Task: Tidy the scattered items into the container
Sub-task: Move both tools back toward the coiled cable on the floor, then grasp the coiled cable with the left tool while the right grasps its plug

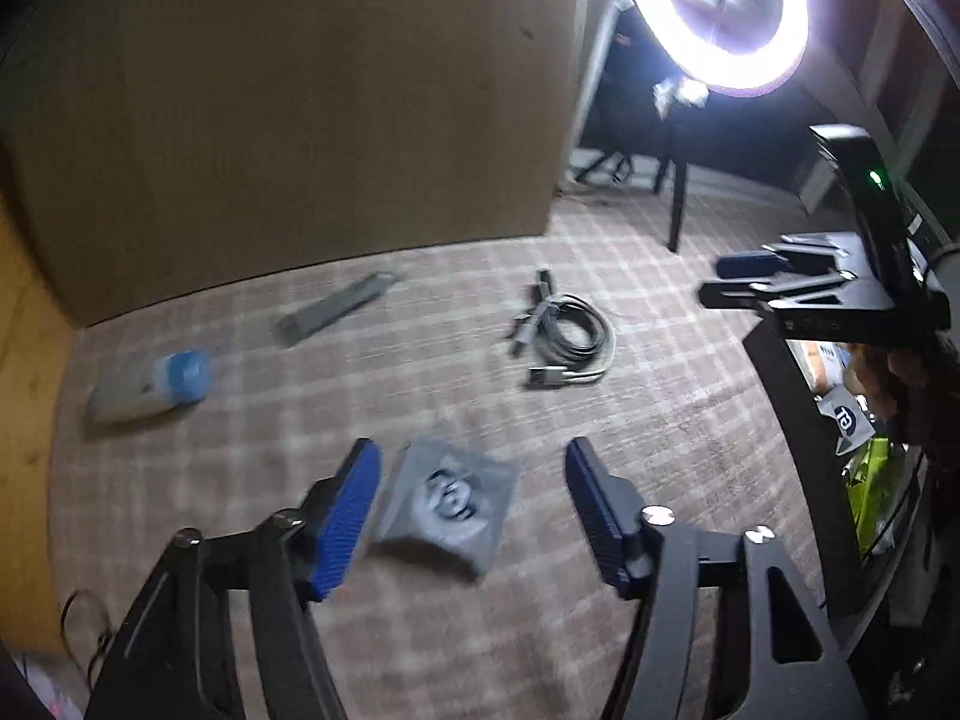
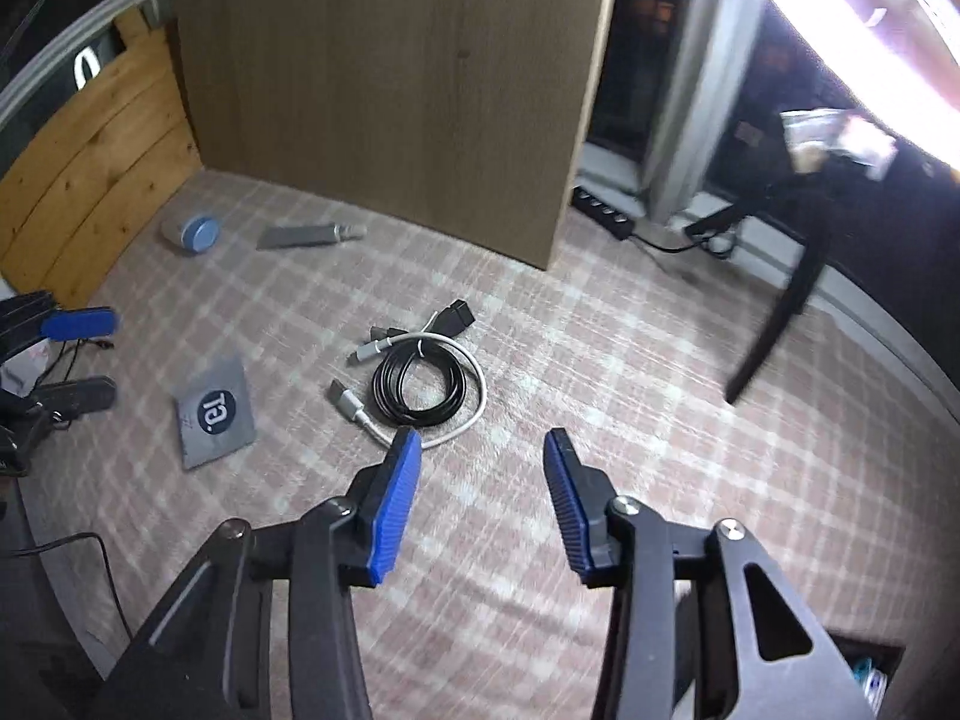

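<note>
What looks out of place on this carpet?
Several loose things: a grey packet, a coiled bundle of cables, a grey tube and a blue-capped bottle lying on its side. Nothing looks spilled or broken.

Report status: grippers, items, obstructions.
Left gripper open over grey packet. Right gripper open, empty, near cable coil. Bottle and tube on carpet. Nothing blocking.

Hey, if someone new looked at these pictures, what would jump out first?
The glaring ring light at the top right of the left wrist view dominates. Below it, on the checked carpet, a coiled cable bundle lies mid-floor, with a grey sachet to its left.
</note>
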Demonstrator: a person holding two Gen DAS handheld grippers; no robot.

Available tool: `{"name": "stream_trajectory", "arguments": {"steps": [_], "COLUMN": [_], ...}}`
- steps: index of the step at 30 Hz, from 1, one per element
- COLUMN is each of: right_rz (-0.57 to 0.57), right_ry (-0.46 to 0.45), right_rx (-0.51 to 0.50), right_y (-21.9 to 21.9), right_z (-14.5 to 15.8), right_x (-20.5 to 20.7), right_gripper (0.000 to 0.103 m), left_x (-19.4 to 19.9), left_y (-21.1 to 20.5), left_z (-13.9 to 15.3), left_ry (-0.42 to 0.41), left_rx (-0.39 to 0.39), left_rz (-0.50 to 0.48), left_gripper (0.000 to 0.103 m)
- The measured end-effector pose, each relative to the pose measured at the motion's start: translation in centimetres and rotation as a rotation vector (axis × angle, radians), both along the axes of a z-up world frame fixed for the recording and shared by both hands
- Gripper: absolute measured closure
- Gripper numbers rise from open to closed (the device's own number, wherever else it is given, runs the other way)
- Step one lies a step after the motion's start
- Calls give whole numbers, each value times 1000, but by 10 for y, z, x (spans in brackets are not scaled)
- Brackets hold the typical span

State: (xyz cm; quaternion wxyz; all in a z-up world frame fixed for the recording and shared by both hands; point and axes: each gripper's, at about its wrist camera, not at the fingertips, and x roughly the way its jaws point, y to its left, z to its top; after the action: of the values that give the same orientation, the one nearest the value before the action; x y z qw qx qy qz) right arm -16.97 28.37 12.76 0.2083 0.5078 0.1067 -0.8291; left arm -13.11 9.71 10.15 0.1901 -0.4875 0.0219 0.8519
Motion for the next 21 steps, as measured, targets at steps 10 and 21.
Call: {"name": "stream_trajectory", "arguments": {"steps": [10, 21], "right_rz": [106, 186], "right_ry": [-99, -153], "right_rx": [-10, -70], "right_y": [0, -20], "right_z": [-50, -74], "right_x": [-60, -79], "right_gripper": [72, 81], "left_x": [-57, -157], "left_y": [73, 95], "left_z": [-36, -54], "left_ry": [28, -128], "left_rx": [-146, -93], "left_rz": [-289, -296], "left_gripper": [57, 68]}}
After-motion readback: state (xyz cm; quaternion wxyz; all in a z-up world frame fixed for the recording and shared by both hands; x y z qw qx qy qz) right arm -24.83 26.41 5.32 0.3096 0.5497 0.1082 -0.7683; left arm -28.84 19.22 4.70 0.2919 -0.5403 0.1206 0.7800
